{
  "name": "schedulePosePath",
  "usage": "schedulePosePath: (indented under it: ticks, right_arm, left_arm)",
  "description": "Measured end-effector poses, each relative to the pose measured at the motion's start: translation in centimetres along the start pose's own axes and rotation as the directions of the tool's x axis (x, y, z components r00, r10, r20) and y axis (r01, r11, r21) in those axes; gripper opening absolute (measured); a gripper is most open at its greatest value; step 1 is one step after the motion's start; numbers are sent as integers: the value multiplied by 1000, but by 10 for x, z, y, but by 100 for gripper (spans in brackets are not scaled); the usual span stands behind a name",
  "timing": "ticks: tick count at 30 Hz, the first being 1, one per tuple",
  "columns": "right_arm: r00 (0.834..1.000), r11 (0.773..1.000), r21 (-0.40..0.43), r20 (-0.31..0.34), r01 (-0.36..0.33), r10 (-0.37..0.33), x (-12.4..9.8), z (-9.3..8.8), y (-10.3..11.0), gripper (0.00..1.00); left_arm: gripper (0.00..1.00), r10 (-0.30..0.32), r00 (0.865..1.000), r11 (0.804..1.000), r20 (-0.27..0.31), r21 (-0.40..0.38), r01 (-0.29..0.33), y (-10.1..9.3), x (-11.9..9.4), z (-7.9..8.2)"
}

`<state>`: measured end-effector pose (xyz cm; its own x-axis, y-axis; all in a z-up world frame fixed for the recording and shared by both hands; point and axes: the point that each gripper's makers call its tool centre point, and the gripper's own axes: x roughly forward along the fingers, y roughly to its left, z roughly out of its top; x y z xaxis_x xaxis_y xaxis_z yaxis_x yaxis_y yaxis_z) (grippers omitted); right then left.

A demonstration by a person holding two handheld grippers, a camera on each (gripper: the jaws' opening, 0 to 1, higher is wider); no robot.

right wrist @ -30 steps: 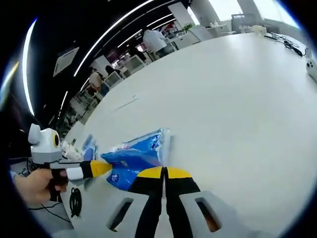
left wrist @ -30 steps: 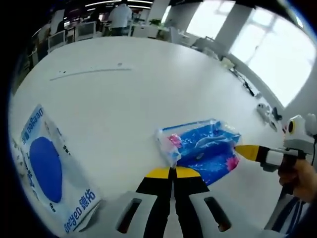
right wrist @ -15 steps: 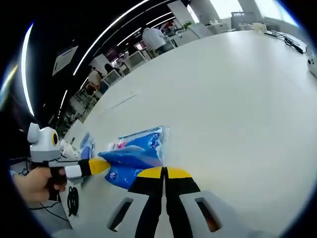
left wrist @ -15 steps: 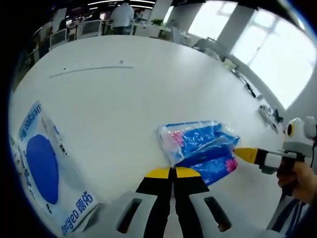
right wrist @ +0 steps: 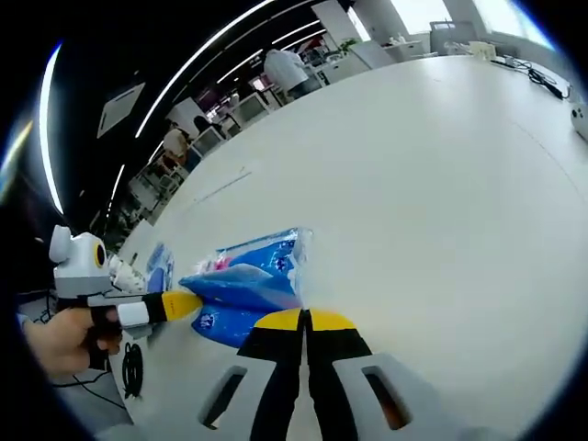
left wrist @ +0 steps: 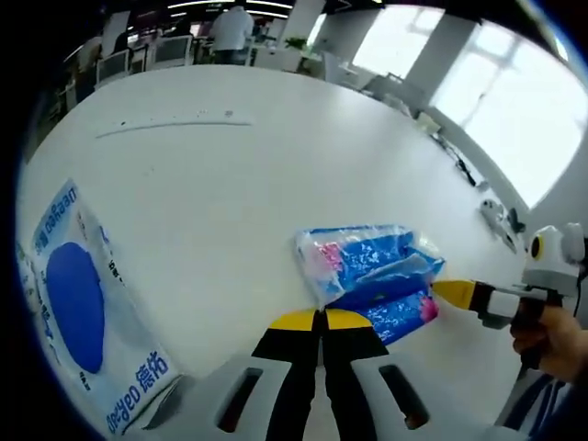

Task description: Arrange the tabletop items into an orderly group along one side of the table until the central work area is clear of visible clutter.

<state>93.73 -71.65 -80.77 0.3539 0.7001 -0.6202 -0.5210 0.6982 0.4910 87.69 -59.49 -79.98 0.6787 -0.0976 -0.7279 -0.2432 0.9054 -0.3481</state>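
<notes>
A blue tissue pack with pink print lies near the table's front edge; it sits left of centre in the right gripper view. My left gripper is shut, its yellow tips pinching the wrapper at the pack's near corner. From the right comes my right gripper, shut on the pack's other end, a hand behind it. In the right gripper view my right gripper is shut at the pack's edge, and my left gripper meets the pack from the left.
A white bag with a blue disc lies to the left on the white table. Small white devices and cables sit at the far right edge. A black cable hangs off the near edge. Desks and people stand beyond.
The pack has bunched up and its top has risen slightly between the two grippers. Both grippers have stayed shut at its ends.
</notes>
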Motion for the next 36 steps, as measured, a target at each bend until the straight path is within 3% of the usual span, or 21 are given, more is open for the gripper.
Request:
schedulePosePath:
  ticks: [16, 22, 26, 29, 31, 33, 36]
  right_arm:
    - [1000, 1000, -13, -18, 2, -2, -7, -1, 9, 0]
    - [1000, 1000, -23, -16, 2, -3, 3, 2, 2, 0]
    - [1000, 996, -83, 10, -27, 28, 3, 5, 9, 14]
    - [999, 996, -82, 45, -23, 27, 1, 9, 11, 29]
    - [997, 997, -72, 65, -33, 37, -1, 10, 15, 40]
    - [996, 996, -84, 74, -36, 42, 0, 13, 15, 47]
    - [995, 994, -108, 90, -28, 38, -1, 13, 16, 57]
  left_arm:
    - [0, -3, 1000, 1000, -10, 17, 4, 5, 2, -4]
    - [0, 7, 1000, 1000, 1, -1, -7, 8, 3, -2]
    - [2, 29, 999, 999, 42, -28, -28, 14, -2, 5]
    - [15, 28, 995, 995, 92, -102, -18, 17, -5, 11]
    - [33, 51, 989, 992, 138, -124, -34, 22, -8, 18]
    - [47, 57, 987, 991, 147, -128, -38, 22, -12, 19]
    - [61, 49, 982, 995, 181, -92, -33, 19, -15, 24]
